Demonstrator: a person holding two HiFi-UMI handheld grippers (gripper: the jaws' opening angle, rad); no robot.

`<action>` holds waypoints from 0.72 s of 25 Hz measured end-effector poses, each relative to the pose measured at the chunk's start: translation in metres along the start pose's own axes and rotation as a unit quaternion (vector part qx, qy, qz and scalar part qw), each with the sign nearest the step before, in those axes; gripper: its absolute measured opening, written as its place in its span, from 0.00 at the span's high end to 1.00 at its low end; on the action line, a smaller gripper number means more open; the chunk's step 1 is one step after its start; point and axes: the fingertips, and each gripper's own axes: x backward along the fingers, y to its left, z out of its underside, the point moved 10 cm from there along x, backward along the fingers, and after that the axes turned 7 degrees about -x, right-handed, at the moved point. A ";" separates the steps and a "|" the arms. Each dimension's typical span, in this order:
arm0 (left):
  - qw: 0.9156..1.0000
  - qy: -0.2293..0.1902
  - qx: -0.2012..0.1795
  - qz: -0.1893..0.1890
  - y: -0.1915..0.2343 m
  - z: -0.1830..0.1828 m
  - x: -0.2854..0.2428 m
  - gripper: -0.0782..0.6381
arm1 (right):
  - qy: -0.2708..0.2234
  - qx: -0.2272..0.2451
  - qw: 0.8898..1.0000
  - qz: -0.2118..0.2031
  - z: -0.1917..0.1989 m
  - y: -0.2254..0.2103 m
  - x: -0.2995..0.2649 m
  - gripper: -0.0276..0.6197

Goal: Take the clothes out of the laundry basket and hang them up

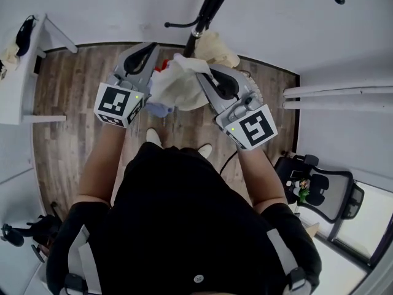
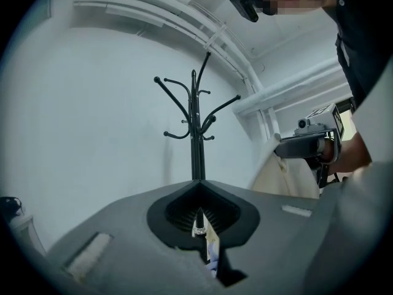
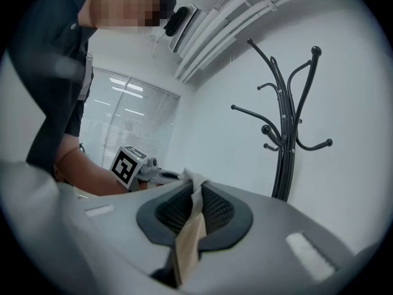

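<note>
Head view, steeply down: the black coat stand (image 1: 206,14) rises at top centre, hard against the white wall (image 1: 110,5), and both grippers are up just short of its pole. The left gripper (image 1: 149,63) sits to the pole's left and the right gripper (image 1: 206,77) just to its right. A cream garment (image 1: 178,88) is bunched between them, one end at each. A red scrap (image 1: 163,67) and a pale blue scrap (image 1: 158,109) peek out along the garment's left edge. Open wooden floor (image 1: 73,103) runs left of the stand out to a white desk (image 1: 18,85) at the frame's edge. Right of the stand it's tighter, with white rails (image 1: 338,92) jutting from the wall and an office chair (image 1: 322,192) nearer the person.

Left gripper view: the fingers are closed, with a thin fold of cream cloth (image 2: 210,243) pinched between them. The stand is dead ahead, hooks spread, with clear air in front of it and bare wall behind. To the stand's right, the other gripper holds the garment's far end, and cloth hangs below it.

Right gripper view: the fingers are clamped on a cream strip of the garment (image 3: 190,226), which pokes up between them and trails down toward the camera. The stand is off to the right with open space before it. Left of the stand are the left gripper's marker cube (image 3: 128,165) and the person's forearm (image 3: 86,174), with window blinds (image 3: 132,118) beyond.
</note>
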 end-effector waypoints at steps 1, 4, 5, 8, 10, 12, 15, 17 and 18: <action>1.000 -0.001 0.001 0.003 0.011 0.001 -0.001 0.89 | -0.001 0.000 1.000 0.008 -0.003 -0.001 -0.009 0.92; 1.000 -0.005 0.002 0.014 0.035 0.000 -0.005 0.89 | -0.005 -0.003 1.000 0.025 -0.011 -0.009 -0.033 0.92; 1.000 -0.007 0.002 0.017 0.041 0.000 -0.008 0.89 | -0.007 -0.003 1.000 0.030 -0.014 -0.013 -0.040 0.92; 1.000 -0.014 0.001 0.024 0.057 -0.004 -0.018 0.89 | -0.014 -0.005 0.999 0.041 -0.024 -0.028 -0.062 0.92; 0.999 -0.020 -0.001 0.026 0.066 -0.007 -0.023 0.89 | -0.022 -0.008 0.999 0.046 -0.033 -0.036 -0.072 0.92; 0.999 -0.024 -0.001 0.027 0.071 -0.010 -0.029 0.89 | -0.030 -0.006 0.998 0.048 -0.043 -0.043 -0.079 0.92; 0.999 -0.029 0.000 0.024 0.076 -0.013 -0.039 0.89 | -0.039 -0.001 0.998 0.043 -0.054 -0.054 -0.086 0.92; 0.999 -0.030 -0.003 0.016 0.075 -0.016 -0.046 0.89 | -0.043 0.001 0.998 0.036 -0.058 -0.064 -0.087 0.92; 0.999 -0.031 -0.006 0.009 0.075 -0.018 -0.049 0.89 | -0.046 0.000 0.998 0.033 -0.059 -0.070 -0.088 0.92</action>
